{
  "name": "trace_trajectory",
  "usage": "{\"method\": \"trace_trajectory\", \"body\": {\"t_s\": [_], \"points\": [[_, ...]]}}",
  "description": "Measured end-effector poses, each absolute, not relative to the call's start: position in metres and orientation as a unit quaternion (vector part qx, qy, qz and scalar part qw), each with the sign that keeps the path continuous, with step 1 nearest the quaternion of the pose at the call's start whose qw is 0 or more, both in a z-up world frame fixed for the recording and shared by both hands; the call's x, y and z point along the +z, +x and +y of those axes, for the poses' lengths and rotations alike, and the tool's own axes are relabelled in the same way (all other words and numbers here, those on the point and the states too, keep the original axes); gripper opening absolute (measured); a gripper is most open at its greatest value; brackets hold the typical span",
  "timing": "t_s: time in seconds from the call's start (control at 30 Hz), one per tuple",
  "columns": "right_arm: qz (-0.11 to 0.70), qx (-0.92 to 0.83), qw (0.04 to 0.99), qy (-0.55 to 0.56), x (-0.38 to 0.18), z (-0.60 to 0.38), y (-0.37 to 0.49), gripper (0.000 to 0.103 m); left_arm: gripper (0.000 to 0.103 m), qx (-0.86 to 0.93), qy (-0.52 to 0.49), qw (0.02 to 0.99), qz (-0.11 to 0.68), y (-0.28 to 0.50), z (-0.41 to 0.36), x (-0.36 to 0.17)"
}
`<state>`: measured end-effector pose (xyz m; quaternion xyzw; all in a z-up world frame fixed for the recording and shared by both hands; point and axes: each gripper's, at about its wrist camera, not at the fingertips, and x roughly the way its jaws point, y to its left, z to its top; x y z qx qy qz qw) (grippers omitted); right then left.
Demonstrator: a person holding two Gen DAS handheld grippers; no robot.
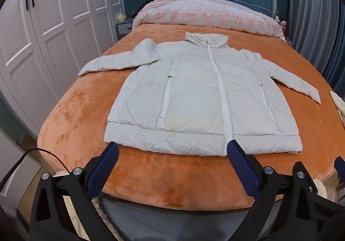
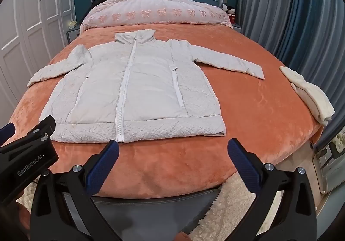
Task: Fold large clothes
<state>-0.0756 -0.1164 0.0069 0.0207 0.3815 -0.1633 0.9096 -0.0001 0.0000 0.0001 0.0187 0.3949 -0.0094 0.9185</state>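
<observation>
A pale grey padded jacket (image 1: 200, 98) lies flat, front up and zipped, on the orange bed cover (image 1: 151, 176), collar toward the headboard and both sleeves spread out. It also shows in the right wrist view (image 2: 138, 90). My left gripper (image 1: 172, 148) is open and empty, hovering at the foot of the bed just short of the jacket's hem. My right gripper (image 2: 172, 146) is open and empty, to the right of the left one, also just short of the hem. The left gripper's body shows at the left edge of the right wrist view (image 2: 25, 150).
A folded cream garment (image 2: 310, 94) lies at the bed's right edge. A pink duvet (image 2: 155, 12) is rolled up by the blue headboard. White wardrobes (image 1: 43, 25) stand left, grey-blue curtains (image 2: 291, 14) right. A fluffy cream rug (image 2: 232, 204) lies on the floor.
</observation>
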Motion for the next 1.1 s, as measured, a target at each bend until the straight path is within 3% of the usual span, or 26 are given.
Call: {"method": "trace_trajectory", "body": {"t_s": [1.1], "points": [[0.385,-0.161,0.908,0.025,0.0059,-0.1137,-0.0760,0.098,0.098,-0.001,0.026,0.920,0.390,-0.0014,0.0028,0.0031]]}}
